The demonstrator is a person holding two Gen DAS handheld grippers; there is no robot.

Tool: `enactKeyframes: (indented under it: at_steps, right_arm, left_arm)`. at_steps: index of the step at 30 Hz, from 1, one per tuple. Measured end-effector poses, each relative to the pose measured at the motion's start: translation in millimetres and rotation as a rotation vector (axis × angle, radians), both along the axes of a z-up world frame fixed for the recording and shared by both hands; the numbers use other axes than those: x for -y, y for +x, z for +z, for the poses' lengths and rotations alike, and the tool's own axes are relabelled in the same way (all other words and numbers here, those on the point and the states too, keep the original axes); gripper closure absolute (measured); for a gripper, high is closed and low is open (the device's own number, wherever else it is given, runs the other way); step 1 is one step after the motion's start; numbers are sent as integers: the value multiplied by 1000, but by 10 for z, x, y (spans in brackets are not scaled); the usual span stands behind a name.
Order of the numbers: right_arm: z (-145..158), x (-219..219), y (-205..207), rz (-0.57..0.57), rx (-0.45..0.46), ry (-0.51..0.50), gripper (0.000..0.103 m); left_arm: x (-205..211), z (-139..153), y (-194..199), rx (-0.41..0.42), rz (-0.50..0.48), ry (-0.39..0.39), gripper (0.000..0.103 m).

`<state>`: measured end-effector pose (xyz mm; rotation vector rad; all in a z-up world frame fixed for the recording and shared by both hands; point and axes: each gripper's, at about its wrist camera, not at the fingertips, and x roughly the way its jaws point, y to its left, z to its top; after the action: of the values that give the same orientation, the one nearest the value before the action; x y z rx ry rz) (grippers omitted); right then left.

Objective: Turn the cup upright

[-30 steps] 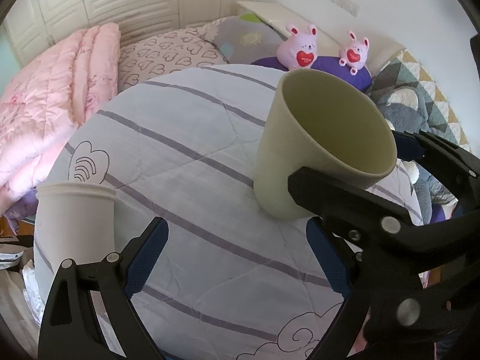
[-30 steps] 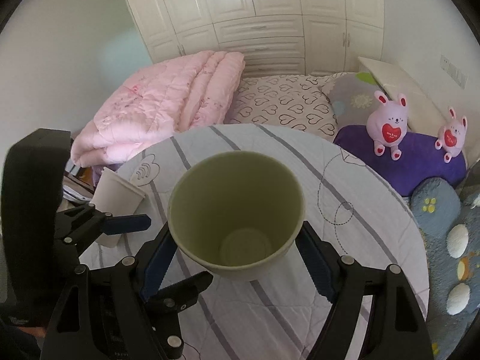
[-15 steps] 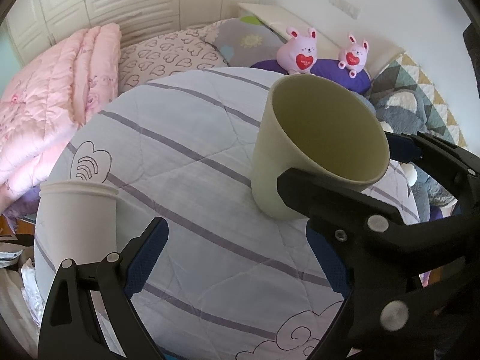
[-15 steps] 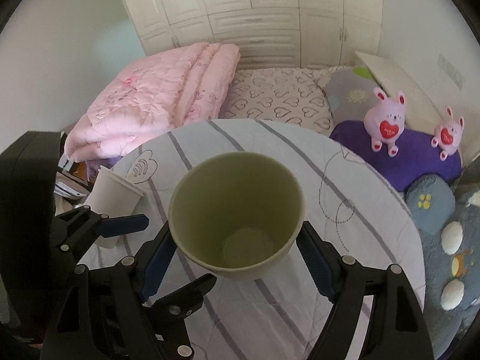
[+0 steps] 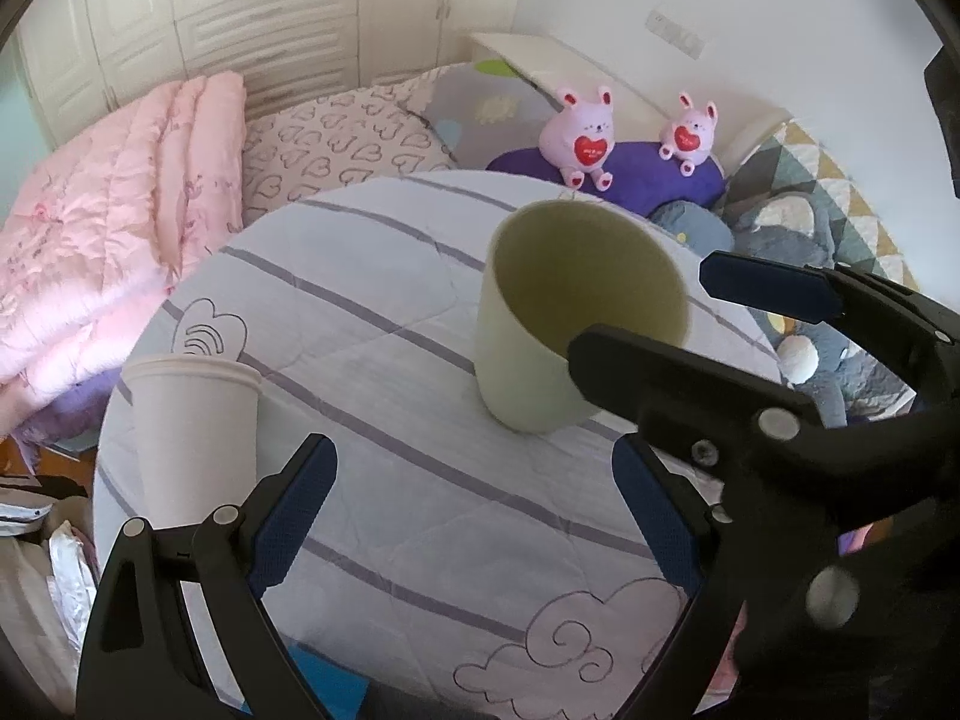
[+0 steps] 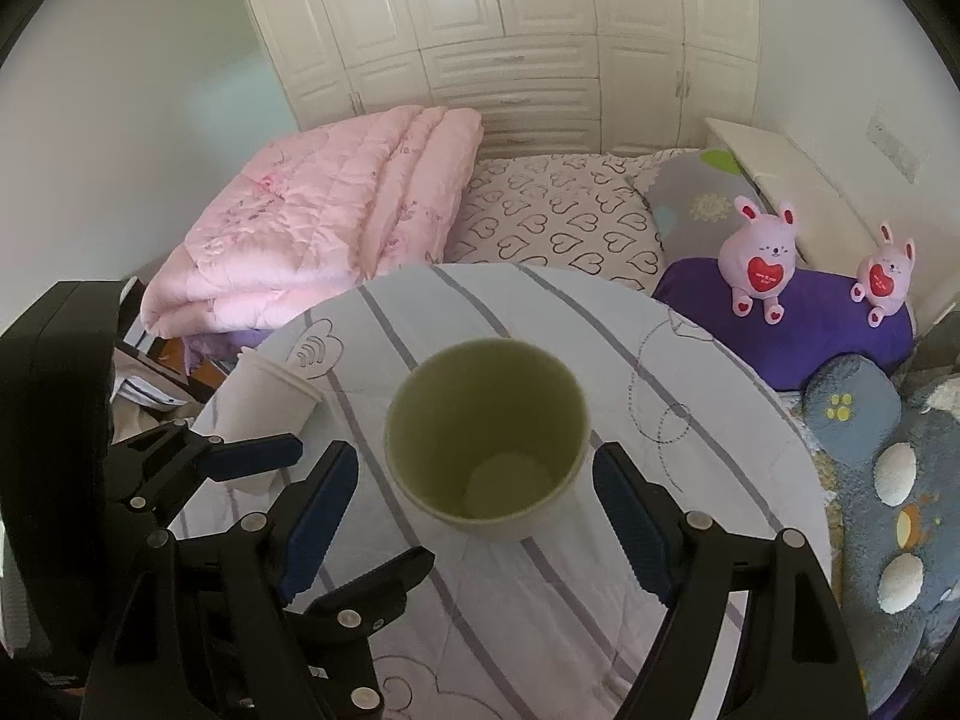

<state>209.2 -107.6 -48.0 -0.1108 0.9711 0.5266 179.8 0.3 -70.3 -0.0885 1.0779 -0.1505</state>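
Counts from my two wrist feeds:
I see 2 cups: one green cup (image 6: 486, 468) frame centre, one white paper cup (image 6: 264, 396) lower left. 2 pink plush bunnies (image 6: 759, 258) upper right, one larger than the other. 1 folded pink quilt (image 6: 318, 228) upper left. 2 grippers: left gripper (image 5: 474, 516), right gripper (image 6: 474, 510).

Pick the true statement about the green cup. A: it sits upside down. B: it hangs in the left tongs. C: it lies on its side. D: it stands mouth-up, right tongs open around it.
D: the green cup stands mouth-up on the quilt, with the right tongs spread clear of its sides.
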Motion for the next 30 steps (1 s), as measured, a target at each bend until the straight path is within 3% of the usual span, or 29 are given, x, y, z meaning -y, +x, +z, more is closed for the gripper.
enactKeyframes:
  at_steps: [7, 14, 30]
  right_arm:
    - [333, 166, -207, -21, 27, 46, 21]
    - [683, 323, -593, -83, 95, -10, 21]
    - [574, 740, -1438, -222, 124, -28, 20]
  left_arm:
    - [48, 325, -257, 73, 9, 32, 8]
    - [121, 626, -738, 176, 43, 99, 8]
    - [393, 733, -1757, 282, 78, 240, 5]
